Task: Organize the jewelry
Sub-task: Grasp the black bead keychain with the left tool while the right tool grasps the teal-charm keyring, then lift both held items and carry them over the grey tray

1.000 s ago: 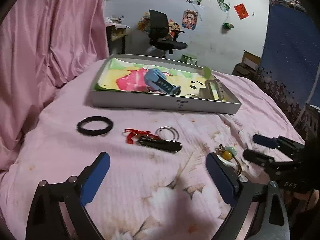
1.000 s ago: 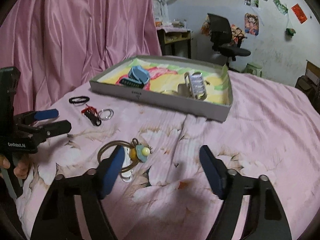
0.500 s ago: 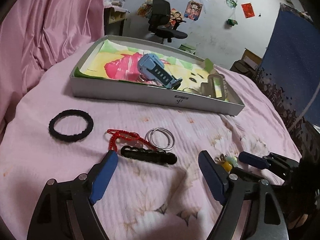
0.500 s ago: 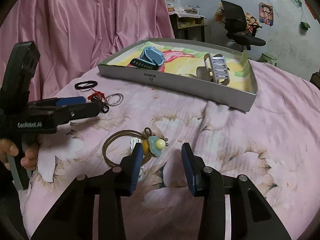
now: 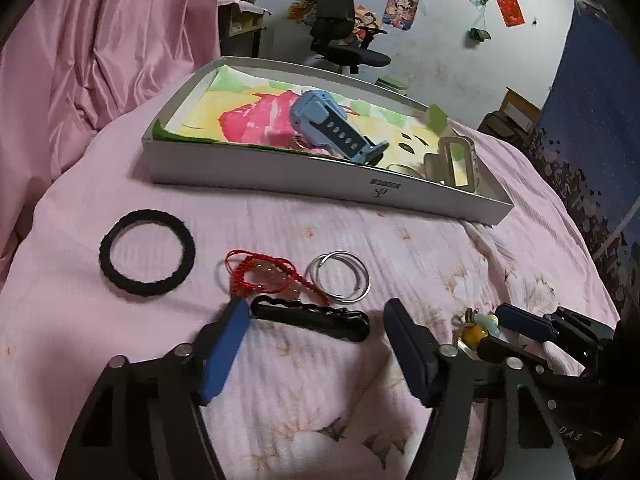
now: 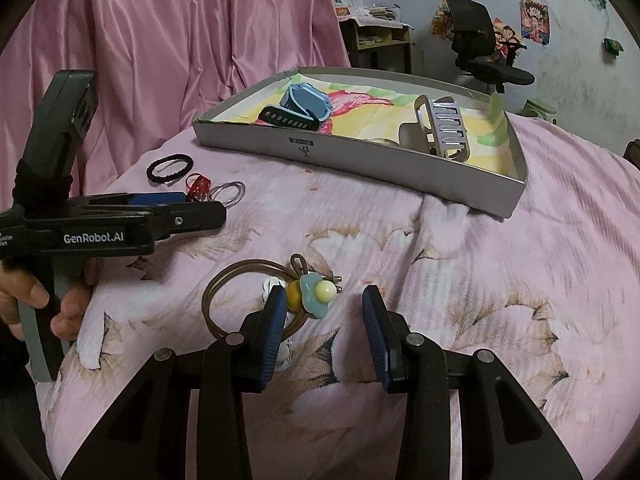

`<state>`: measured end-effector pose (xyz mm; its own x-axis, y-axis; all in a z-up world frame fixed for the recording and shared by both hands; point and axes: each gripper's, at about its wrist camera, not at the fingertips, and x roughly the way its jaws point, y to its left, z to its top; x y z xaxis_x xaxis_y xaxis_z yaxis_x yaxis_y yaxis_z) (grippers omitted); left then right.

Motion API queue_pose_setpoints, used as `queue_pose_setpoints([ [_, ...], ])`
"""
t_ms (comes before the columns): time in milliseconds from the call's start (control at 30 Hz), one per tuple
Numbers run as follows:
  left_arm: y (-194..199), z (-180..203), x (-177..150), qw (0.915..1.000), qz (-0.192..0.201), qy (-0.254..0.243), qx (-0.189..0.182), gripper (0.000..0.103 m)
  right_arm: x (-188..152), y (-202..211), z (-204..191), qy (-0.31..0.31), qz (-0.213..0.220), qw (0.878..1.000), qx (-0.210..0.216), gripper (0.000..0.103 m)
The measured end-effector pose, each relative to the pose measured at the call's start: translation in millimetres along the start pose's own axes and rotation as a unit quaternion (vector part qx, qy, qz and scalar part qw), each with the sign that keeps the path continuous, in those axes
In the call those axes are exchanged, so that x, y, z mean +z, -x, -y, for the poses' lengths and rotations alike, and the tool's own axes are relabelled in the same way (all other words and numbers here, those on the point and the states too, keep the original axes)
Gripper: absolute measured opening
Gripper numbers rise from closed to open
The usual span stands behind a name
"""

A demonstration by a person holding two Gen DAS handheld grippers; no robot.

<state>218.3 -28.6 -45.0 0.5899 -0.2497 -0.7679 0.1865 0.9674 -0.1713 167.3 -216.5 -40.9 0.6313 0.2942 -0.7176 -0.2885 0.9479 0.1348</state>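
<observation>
Left gripper [image 5: 316,344] has jaws spread, black hair clip [image 5: 310,318] lying crosswise between the tips on the bed [image 5: 420,248]. Right gripper [image 6: 324,322] has jaws spread, flower-charm hair tie [image 6: 314,296] at the left jaw's tip. Better to centre each item before closing, pinch low, avoid grabbing sheet, then carry both to the tray [image 5: 280,178] beyond.

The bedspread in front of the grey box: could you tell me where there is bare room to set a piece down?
Bare: the strip between the grey box and the flower hair tie, and everything right of the right gripper. Crowded: the black ring, red bracelet, silver rings and black clip, near the left gripper.
</observation>
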Motion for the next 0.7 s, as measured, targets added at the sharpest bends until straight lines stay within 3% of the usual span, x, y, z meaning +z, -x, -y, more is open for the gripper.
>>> queue_pose_setpoints([
  [100,0,-4,0,0.9999,0.002,0.010,-0.002,0.057,0,0,1,-0.002,-0.001,1.000,0.001,0.035],
  [233,2,-6,-2,0.9999,0.006,0.010,-0.006,0.057,0,-1,2,-0.003,-0.003,1.000,0.002,0.035],
  [367,5,-2,-5,0.9999,0.009,0.002,-0.009,0.057,0,-3,3,-0.005,-0.006,1.000,0.005,0.026],
  [700,19,6,-14,0.9990,0.027,-0.021,-0.029,0.056,-1,-4,6,-0.012,-0.003,1.000,0.016,0.020],
])
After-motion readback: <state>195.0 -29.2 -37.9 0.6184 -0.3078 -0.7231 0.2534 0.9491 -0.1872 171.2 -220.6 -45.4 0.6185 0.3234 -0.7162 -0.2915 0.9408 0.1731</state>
